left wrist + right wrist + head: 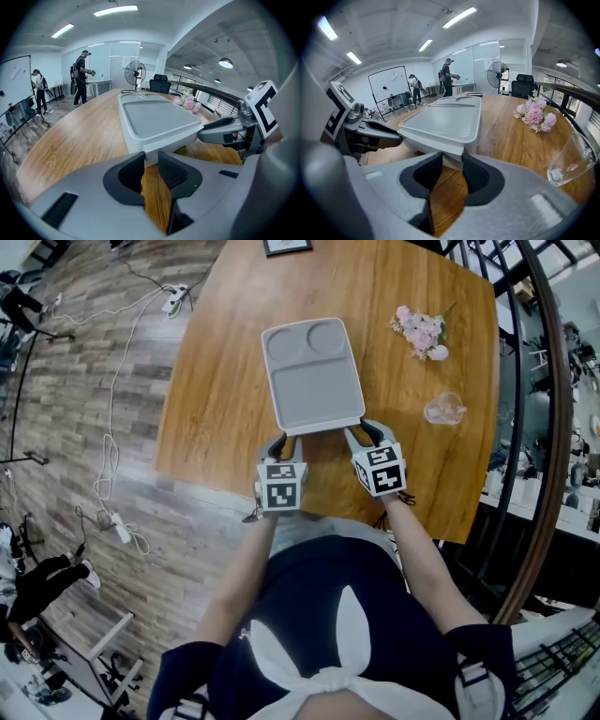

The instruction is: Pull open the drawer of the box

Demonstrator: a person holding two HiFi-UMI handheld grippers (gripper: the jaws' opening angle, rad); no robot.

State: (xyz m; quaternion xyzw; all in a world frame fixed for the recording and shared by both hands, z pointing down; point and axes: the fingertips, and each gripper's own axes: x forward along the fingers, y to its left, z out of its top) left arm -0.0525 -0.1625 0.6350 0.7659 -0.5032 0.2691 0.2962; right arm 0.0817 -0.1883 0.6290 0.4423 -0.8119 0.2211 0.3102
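A flat grey box (312,371) with a tray-like lid lies on the round wooden table (225,381), its near end toward me. Both grippers are at that near end. My left gripper (286,440) has a small grey tab (152,152) of the box's front between its pads, and both pads touch it. My right gripper (361,430) holds a similar tab (451,151) at the front's right side the same way. In the left gripper view the box (159,119) fills the middle. In the right gripper view the box (445,119) runs away from the jaws. No drawer gap shows.
A bunch of pink flowers (420,332) and a clear glass (444,410) lie on the table to the right of the box. A dark picture frame (287,247) sits at the far edge. A curved railing (548,427) stands to the right. People stand far off across the room.
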